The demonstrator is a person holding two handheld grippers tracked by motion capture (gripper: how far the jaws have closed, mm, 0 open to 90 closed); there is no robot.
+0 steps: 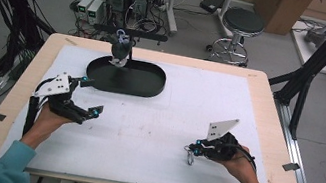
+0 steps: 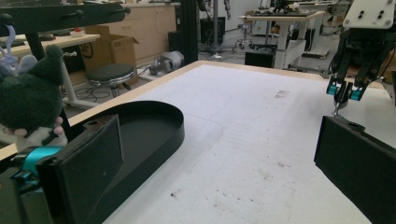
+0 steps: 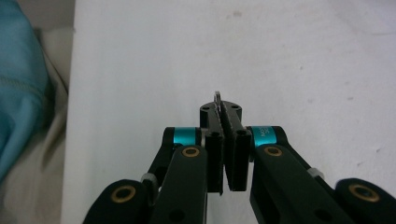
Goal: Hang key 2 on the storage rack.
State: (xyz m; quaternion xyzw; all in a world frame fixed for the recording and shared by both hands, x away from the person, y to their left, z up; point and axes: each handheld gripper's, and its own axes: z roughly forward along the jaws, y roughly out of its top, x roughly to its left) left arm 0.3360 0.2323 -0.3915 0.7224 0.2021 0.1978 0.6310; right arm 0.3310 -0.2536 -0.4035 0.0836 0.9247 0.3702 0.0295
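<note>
Your right gripper (image 1: 193, 151) sits near the right part of the front edge of the surface (image 1: 156, 120), and its jaws are clamped shut on a small metal key ring (image 1: 189, 158). In the right gripper view the ring (image 3: 217, 97) pokes out just past the closed pads, thin edge on, and in the high view it hangs from the tips just above the white mat.

Treat it as light, stiff and slick: bare metal on a narrow edge, so it can pivot or slide between the pads if you swing the hand quickly. I'd judge the hold sound but shallow; keep the pinch on the flat of the ring, not its rim, and move smoothly.

Your left gripper (image 1: 85, 94) rests near the left edge with its jaws wide open and nothing between them, just beside the black oval tray (image 1: 153, 77) at the back middle of the surface. A dark plush toy (image 1: 120, 49) hangs from the stand at the tray's back left; it looks soft and light, so it will give if you press against it.
</note>
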